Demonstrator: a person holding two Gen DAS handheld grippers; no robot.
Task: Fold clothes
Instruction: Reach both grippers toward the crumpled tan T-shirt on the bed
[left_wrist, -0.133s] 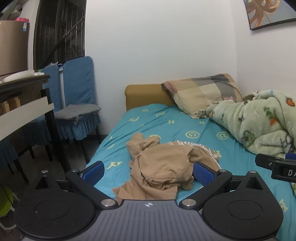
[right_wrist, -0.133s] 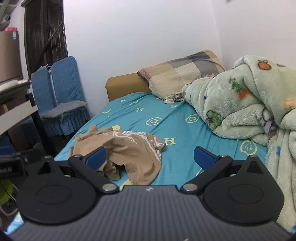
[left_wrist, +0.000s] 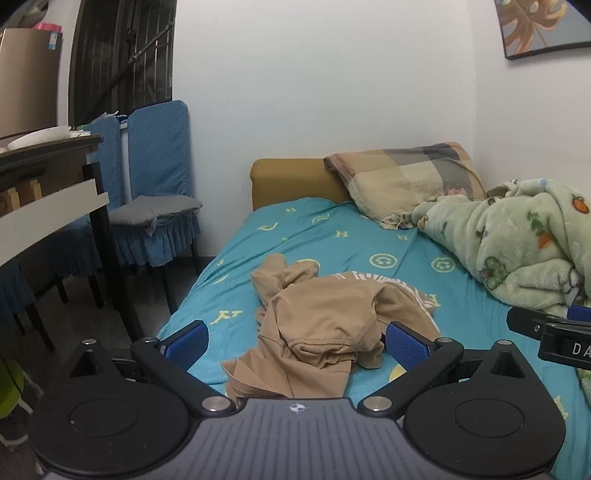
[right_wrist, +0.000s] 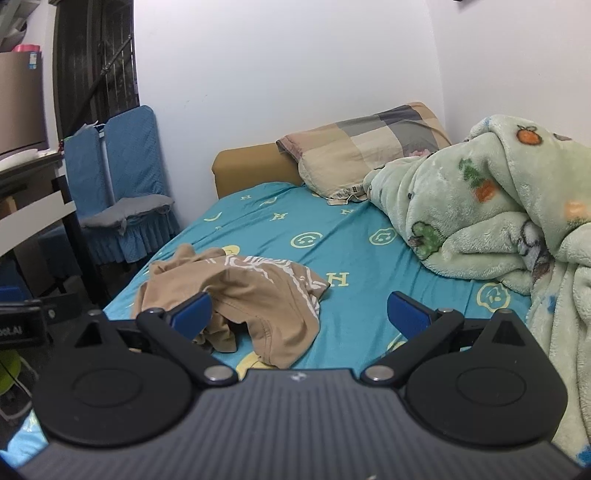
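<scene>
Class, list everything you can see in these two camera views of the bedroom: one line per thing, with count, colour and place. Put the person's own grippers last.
Garment: one, tan with white pattern, crumpled on the near part of the bed.
Bed sheet: one, teal with yellow symbols, covering the bed.
Pillow: one, beige and grey check, at the head of the bed.
Blanket: one, pale green fleece, heaped on the bed's wall side.
Headboard: one, mustard, against the wall.
Chairs: two, blue covers, beside the bed.
Cushion: one, grey, on a chair seat.
Table: one, dark, far left.
Picture: one, upper right wall.
Left gripper: black, blue pads, open.
Right gripper: black, blue pads, open.
</scene>
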